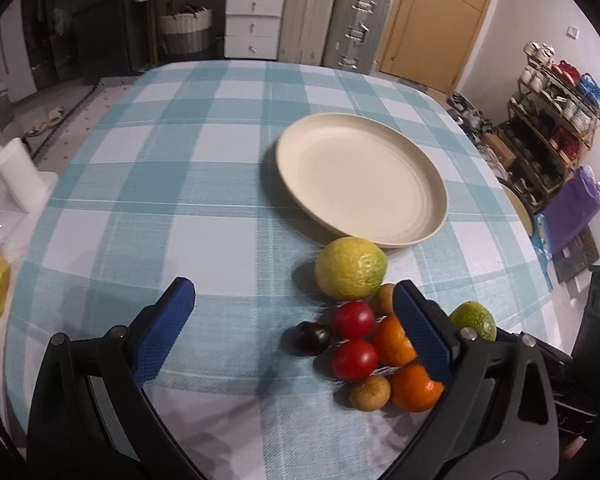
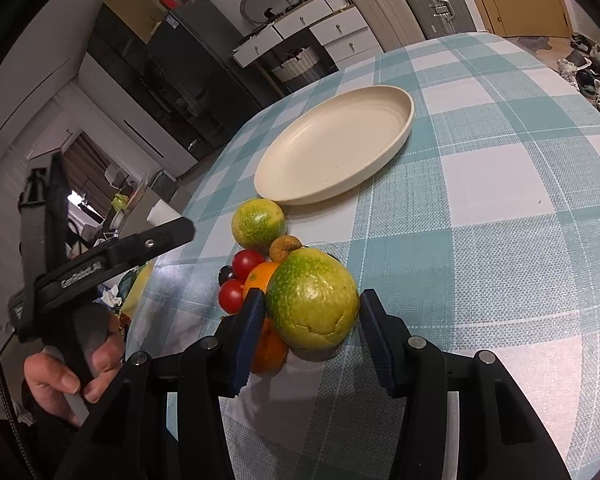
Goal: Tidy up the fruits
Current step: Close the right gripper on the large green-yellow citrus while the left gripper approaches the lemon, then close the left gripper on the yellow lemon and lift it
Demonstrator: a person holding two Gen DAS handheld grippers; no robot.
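Blue-and-white checked cloth covers the tabletop (image 1: pixel 188 184), where a cream plate (image 1: pixel 360 180) sits bare. Just in front of it lies a cluster of fruit: a yellow-green citrus (image 1: pixel 350 268) touching the plate's rim, two red tomatoes (image 1: pixel 354 340), two oranges (image 1: pixel 404 360), a dark plum (image 1: pixel 312 338) and small brownish fruits. The left tool (image 1: pixel 292 320) stands wide, holding nothing. The right tool (image 2: pixel 310 332) brackets a large mottled green fruit (image 2: pixel 312 300); whether its pads press it, I cannot tell.
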